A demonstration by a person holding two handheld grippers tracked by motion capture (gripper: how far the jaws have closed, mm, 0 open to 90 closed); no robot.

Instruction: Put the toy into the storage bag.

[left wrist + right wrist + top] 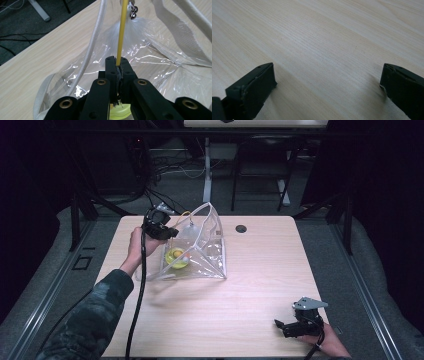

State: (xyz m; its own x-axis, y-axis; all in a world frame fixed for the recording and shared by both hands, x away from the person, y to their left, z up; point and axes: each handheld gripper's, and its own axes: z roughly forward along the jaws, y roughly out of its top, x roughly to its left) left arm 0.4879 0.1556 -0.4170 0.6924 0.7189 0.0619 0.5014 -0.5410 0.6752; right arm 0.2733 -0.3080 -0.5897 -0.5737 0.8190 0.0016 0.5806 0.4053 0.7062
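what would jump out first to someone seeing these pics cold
Most striking is the clear plastic bag with white trim, propped open left of centre on the pale wooden table, with a round yellow object inside. The left gripper at the bag's mouth is shut on a thin yellow cord. At the near right corner, the right gripper rests low over bare wood with its fingers wide apart.
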